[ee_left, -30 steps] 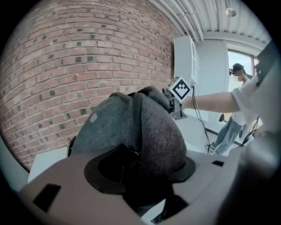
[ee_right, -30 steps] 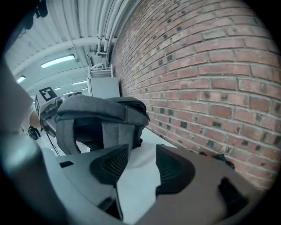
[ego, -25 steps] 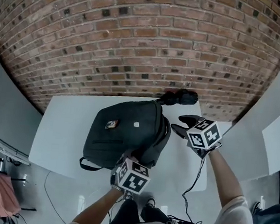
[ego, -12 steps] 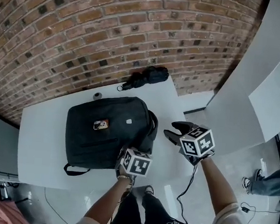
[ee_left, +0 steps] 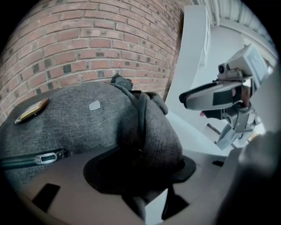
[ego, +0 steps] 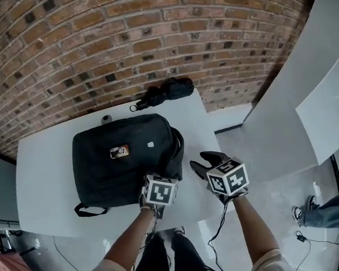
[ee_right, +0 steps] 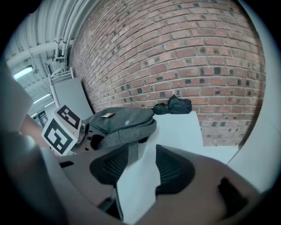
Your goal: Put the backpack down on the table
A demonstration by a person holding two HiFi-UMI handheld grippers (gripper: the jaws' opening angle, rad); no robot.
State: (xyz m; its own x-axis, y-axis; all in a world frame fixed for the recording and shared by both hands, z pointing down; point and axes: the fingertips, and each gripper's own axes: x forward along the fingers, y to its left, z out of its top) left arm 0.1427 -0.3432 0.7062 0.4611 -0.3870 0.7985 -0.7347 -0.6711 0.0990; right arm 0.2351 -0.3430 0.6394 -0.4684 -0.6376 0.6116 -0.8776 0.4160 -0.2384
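I am viewing the dark grey fabric backpack (ego: 120, 163) lying flat on the white rectangular table (ego: 41, 191), its front panel facing up and its small orange-and-black patch (ego: 119, 152) showing near the middle. The left gripper (ee_left: 145, 172) is reaching onto the backpack's near right corner. Its jaws are standing wide, and a bulging fold of the fabric is filling the gap between them and touching both pads. The right gripper (ee_right: 145, 167) is hovering just right of the backpack, over the table's right end. Its jaws are standing apart with only bare table surface showing between them, and it is gripping nothing. A black folded bundle (ego: 164, 92) is lying at the far edge of the table, apart from the backpack, and a small round grey object (ego: 106, 119) is sitting just beyond the backpack's far side. A red brick wall (ego: 78, 35) is running behind the table.
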